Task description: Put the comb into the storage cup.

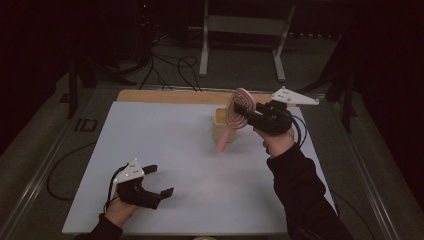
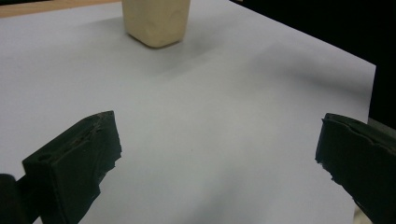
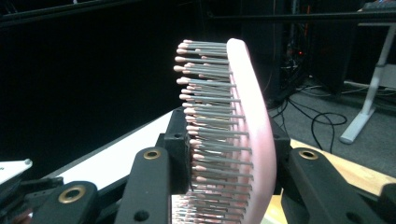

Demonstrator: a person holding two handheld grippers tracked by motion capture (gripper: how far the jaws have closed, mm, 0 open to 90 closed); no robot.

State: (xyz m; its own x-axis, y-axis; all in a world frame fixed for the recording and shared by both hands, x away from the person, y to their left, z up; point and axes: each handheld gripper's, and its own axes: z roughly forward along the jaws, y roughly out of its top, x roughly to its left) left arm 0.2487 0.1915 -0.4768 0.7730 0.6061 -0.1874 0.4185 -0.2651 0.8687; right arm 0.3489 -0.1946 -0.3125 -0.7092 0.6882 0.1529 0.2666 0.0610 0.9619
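One pink hairbrush (image 1: 237,112) sits in the upper right of the high view, lifted off the worktop (image 1: 190,170), its oval bristled head pinched between the jaws of the right tongs (image 1: 243,111) and its handle slanting down toward the lower left, across the front of a single cream-coloured container (image 1: 219,127) that stands on the worktop just behind it. The right gripper view brings the brush (image 3: 233,135) edge-on in the middle of the frame: rows of grey pins with pink tips point to the left, the smooth pink back faces right, and one black jaw presses on each side of the head; this detail of the bristles is lost in the high view. The container (image 2: 156,21) appears again at the top of the left gripper view, pale and slightly rounded at its base, well apart from the jaws. The left tongs (image 1: 160,180) are in the lower left of the high view, low over the white worktop with jaws spread wide and nothing between them. There are two tongs, one brush and one container.
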